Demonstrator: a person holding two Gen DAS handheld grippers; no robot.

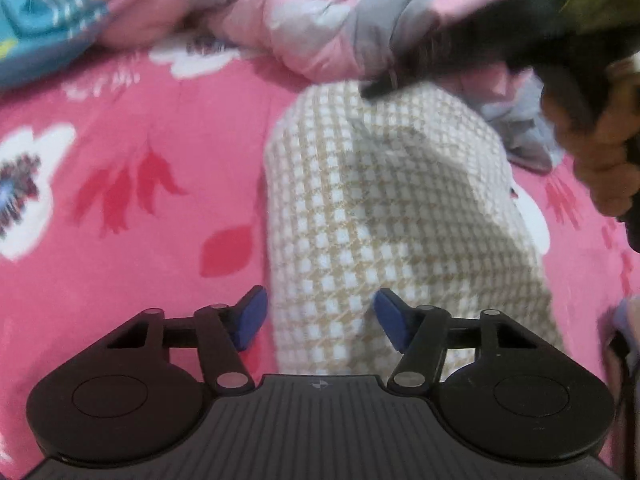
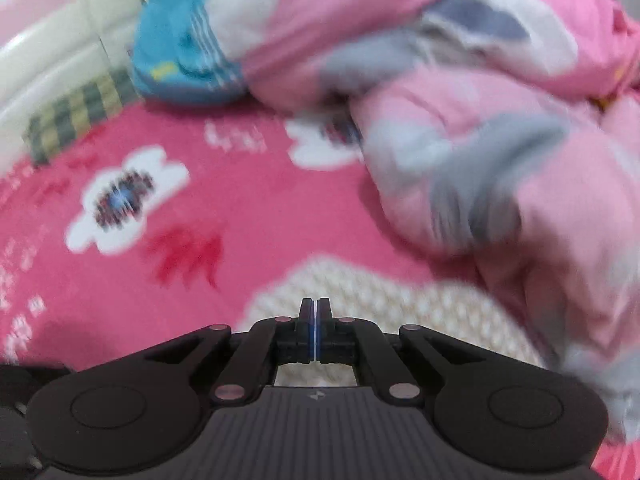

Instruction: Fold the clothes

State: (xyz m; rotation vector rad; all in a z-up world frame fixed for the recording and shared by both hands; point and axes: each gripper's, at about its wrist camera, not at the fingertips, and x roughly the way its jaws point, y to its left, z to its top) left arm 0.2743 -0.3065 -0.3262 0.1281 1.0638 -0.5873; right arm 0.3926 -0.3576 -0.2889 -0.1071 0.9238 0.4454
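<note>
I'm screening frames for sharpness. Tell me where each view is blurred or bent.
Left wrist view: the checked cloth and left tool are fairly sharp; the right tool at top right is smeared by motion, and the fisheye bows the pink floral sheet. Right wrist view: the pink quilt is heavily smeared, the cloth soft, the shut tool crisp.

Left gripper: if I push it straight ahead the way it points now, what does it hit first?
Most likely the checked cream cloth: it lies directly ahead of the left gripper, between its open blue fingers, on the pink floral bedsheet. Depth is hard to judge here.
</note>
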